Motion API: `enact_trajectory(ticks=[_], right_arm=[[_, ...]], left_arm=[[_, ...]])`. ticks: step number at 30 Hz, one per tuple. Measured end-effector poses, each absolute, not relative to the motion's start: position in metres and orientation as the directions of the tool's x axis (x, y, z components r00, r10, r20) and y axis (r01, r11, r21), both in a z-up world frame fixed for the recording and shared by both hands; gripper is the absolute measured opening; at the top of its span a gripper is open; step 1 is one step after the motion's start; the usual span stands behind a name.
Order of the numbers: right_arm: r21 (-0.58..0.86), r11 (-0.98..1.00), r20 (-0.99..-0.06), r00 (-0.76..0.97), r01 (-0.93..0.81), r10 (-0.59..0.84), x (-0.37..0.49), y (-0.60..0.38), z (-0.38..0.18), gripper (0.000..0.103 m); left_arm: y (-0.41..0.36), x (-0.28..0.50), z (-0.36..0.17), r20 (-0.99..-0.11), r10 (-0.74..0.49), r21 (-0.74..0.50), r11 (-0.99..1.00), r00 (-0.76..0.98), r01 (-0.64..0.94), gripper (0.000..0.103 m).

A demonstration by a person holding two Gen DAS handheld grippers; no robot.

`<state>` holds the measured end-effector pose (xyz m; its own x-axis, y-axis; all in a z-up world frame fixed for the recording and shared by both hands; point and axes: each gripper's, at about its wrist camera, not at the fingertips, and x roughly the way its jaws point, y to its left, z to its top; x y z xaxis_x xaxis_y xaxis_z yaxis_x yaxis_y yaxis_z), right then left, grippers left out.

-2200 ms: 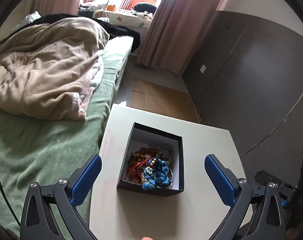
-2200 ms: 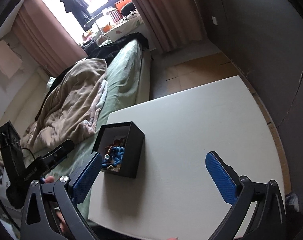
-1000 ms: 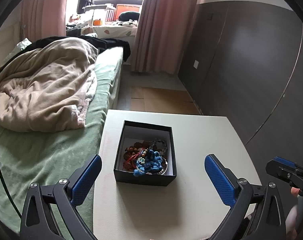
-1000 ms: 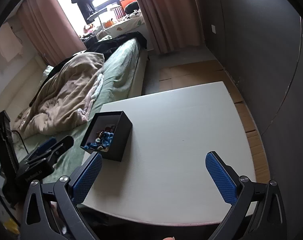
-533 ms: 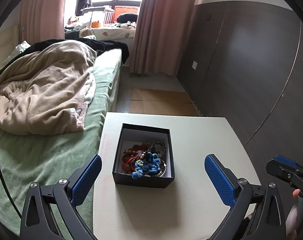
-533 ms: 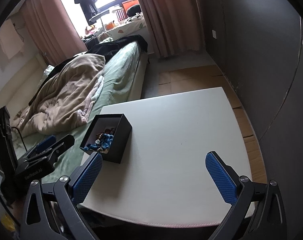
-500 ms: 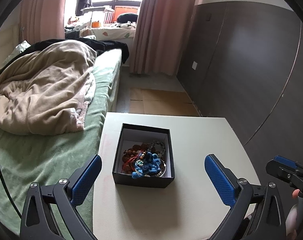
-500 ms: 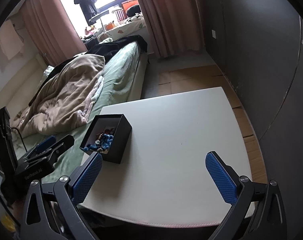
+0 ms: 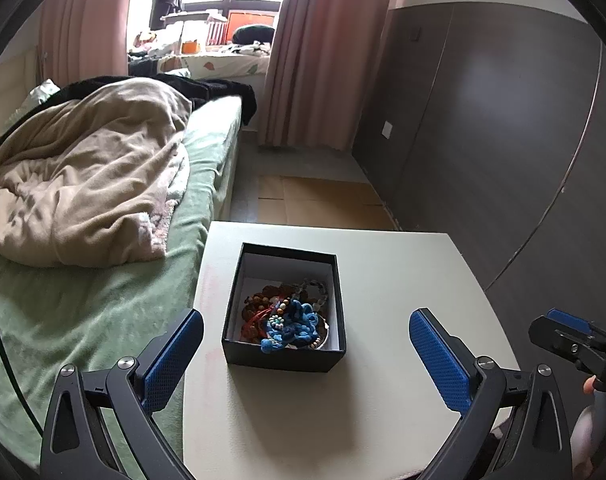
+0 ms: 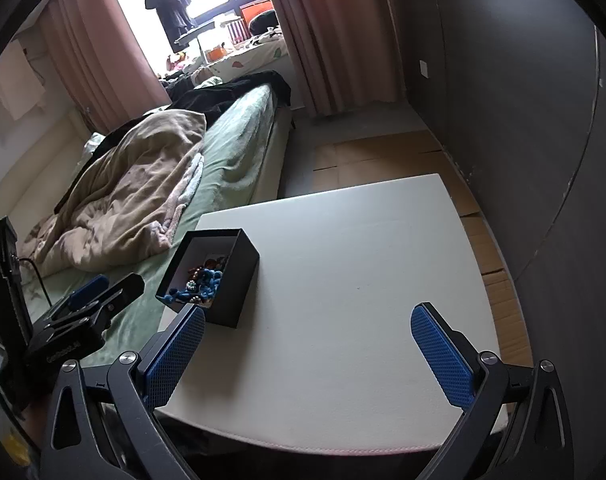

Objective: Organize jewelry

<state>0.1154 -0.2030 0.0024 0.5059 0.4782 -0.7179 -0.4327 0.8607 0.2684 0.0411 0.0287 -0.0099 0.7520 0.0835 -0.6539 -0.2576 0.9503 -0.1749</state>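
Both cameras have pulled back and levelled since two seconds ago. I see the table [image 9: 383,264] beside the bed [image 9: 83,300]; the box [image 9: 284,356] sits near that edge, jewelry [image 9: 291,318] heaped inside. My left gripper [image 9: 306,356] hovers spread before it, centred for a dip; my right gripper [image 10: 307,350] waits aside, spread, empty.

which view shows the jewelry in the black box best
The left wrist view: it looks down into the open black box, showing the tangled jewelry clearly. The right wrist view shows the box from its side, its wall hiding part of the pile.
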Motion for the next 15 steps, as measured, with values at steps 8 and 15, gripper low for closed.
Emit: enact_trajectory(ticks=[8, 15], right_arm=[[0.267, 0.862, -0.720, 0.506, -0.430, 0.475, 0.1155, -0.2044, 0.0020, 0.103], [0.265, 0.870, -0.728, 0.505, -0.416, 0.464, 0.1175, -0.2076, 0.0003, 0.103]], left_arm=[[0.0219, 0.0396, -0.0076, -0.647, 0.088, -0.158, 0.956, 0.757, -0.246, 0.103], [0.0197, 0.0387, -0.0080, -0.641, 0.089, -0.161, 0.956, 0.762, -0.246, 0.103]])
